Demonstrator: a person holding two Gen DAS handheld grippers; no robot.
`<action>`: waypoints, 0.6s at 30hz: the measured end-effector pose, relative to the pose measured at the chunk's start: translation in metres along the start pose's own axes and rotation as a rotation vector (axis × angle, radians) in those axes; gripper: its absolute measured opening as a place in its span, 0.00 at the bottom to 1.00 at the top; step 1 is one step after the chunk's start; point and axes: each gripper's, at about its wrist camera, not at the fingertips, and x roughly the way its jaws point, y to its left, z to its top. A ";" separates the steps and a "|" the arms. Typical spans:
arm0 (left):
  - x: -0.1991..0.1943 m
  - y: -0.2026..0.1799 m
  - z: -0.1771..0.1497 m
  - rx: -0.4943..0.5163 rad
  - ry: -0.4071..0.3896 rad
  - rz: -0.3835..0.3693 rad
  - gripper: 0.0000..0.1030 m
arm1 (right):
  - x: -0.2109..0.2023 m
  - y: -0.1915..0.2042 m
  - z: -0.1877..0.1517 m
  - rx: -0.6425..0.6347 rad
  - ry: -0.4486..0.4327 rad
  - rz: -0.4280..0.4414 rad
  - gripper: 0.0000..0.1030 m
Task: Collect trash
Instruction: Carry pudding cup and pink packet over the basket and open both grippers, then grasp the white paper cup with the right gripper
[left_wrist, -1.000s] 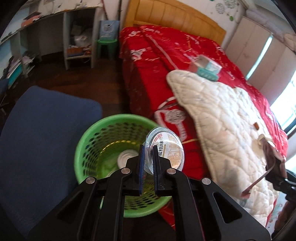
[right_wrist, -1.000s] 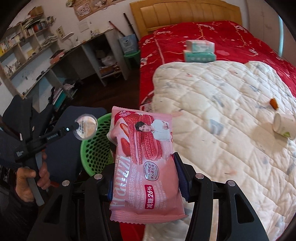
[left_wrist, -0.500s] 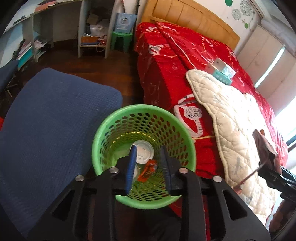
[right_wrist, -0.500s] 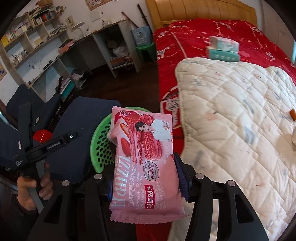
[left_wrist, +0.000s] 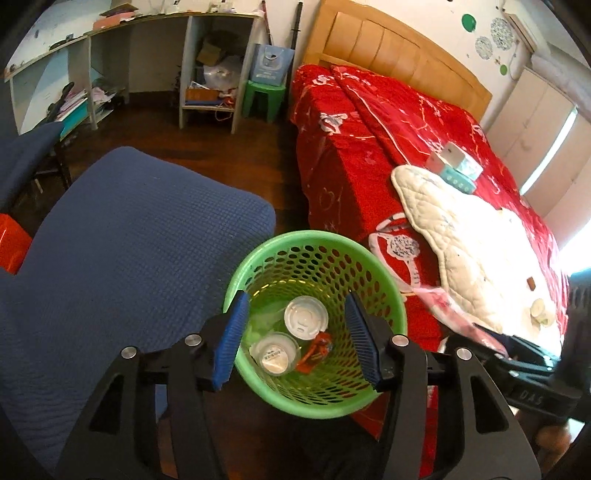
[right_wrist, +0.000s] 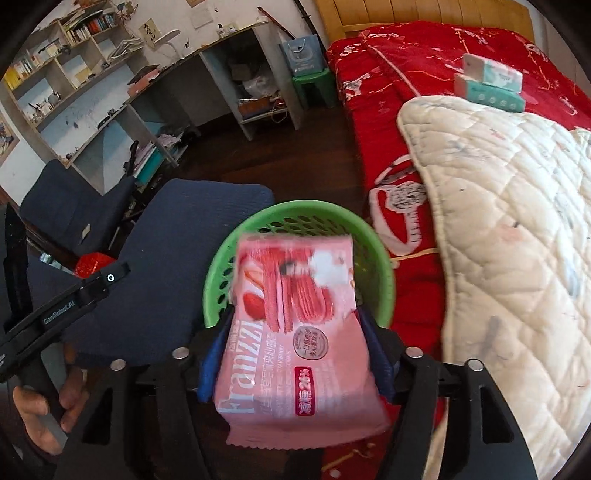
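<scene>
A green perforated basket (left_wrist: 314, 242) stands on the floor between a blue chair and the bed. Inside lie a clear plastic cup (left_wrist: 275, 353), a white lid (left_wrist: 306, 318) and a red wrapper (left_wrist: 314, 351). My left gripper (left_wrist: 295, 338) is open and empty right above the basket. My right gripper (right_wrist: 291, 356) is shut on a pink Franzzi cookie packet (right_wrist: 295, 332) and holds it over the basket's near rim (right_wrist: 295, 210). In the left wrist view the packet (left_wrist: 458, 314) shows at the right, blurred.
A blue padded chair (left_wrist: 122, 251) stands left of the basket. The bed with red cover (left_wrist: 369, 129) and white quilt (left_wrist: 472, 251) is on the right. Tissue packs (left_wrist: 456, 166), a small cup (left_wrist: 541, 312) and a brown scrap (left_wrist: 532, 283) lie on it. Desk shelves (left_wrist: 207, 74) stand behind.
My left gripper opened and dropped the clear cup into the basket, then opened wider. My right gripper carried the pink packet left, over the basket.
</scene>
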 end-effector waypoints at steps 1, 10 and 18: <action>0.000 0.001 0.000 -0.003 -0.001 0.000 0.53 | 0.002 0.001 0.000 0.002 -0.003 0.004 0.69; 0.003 -0.009 0.000 0.005 0.005 -0.017 0.54 | -0.003 -0.008 -0.004 0.024 -0.009 0.012 0.75; 0.002 -0.037 0.002 0.051 0.003 -0.049 0.54 | -0.051 -0.058 -0.012 0.059 -0.065 -0.099 0.77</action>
